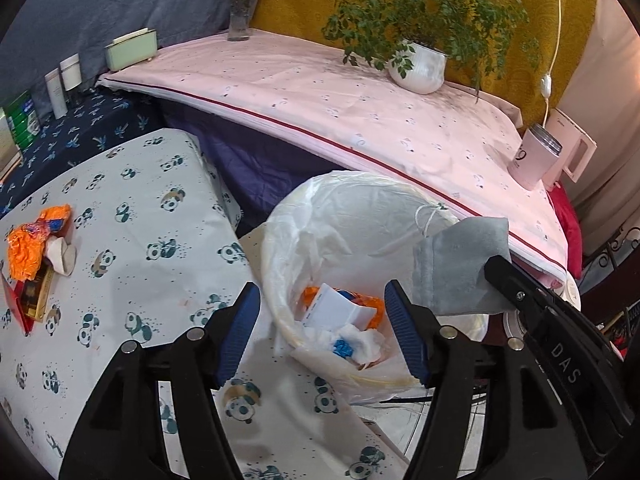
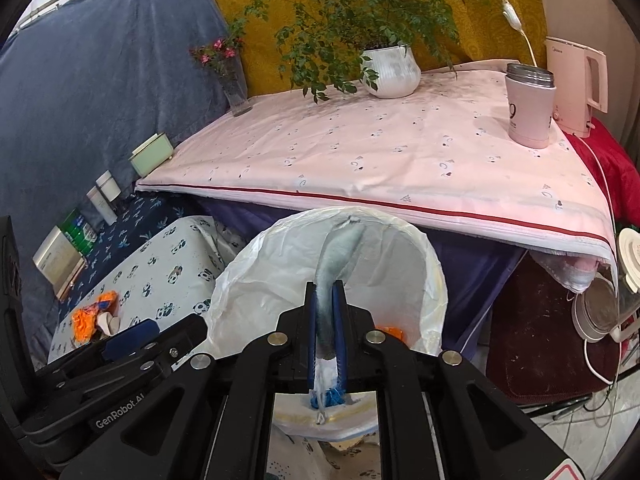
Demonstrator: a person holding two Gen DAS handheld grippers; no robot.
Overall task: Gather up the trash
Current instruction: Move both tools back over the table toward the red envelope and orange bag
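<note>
Two hand-held grippers in view. Right hand-held gripper [image 2: 325,332] jaws pressed nearly together on a grey cloth pouch [image 2: 338,256], pinched between the blue pads; in the left wrist view the same pouch [image 1: 456,264] hangs over the right edge of the trash bin's mouth, its white drawstring dangling toward the inside. Left hand-held gripper [image 1: 320,332] wide open, nothing between the blue pads [image 1: 236,332], hovering above the near rim of the bin.

Trash bin [image 1: 280,248] lined with a white plastic bag, standing on the floor between the panda-print surface [image 1: 132,264] and the pink-covered surface [image 1: 320,92]. Inside the bin: crumpled white tissue [image 1: 360,340], a white card or box [image 1: 340,308], an orange wrapper [image 1: 372,308], a small blue scrap [image 1: 344,348].

Remaining trash pile [image 1: 36,256] on the panda-print surface, far left, well apart from the bin: orange crinkled wrapper, a beige crumpled piece, a red-and-yellow flat packet beneath.

On the pink-covered surface: potted plant in a white pot [image 1: 418,66], glass vase with pink flowers [image 1: 242,8], pink tumbler [image 1: 536,156] just beside a pink kettle [image 1: 576,152], pale green box [image 1: 130,50] at the left corner
</note>
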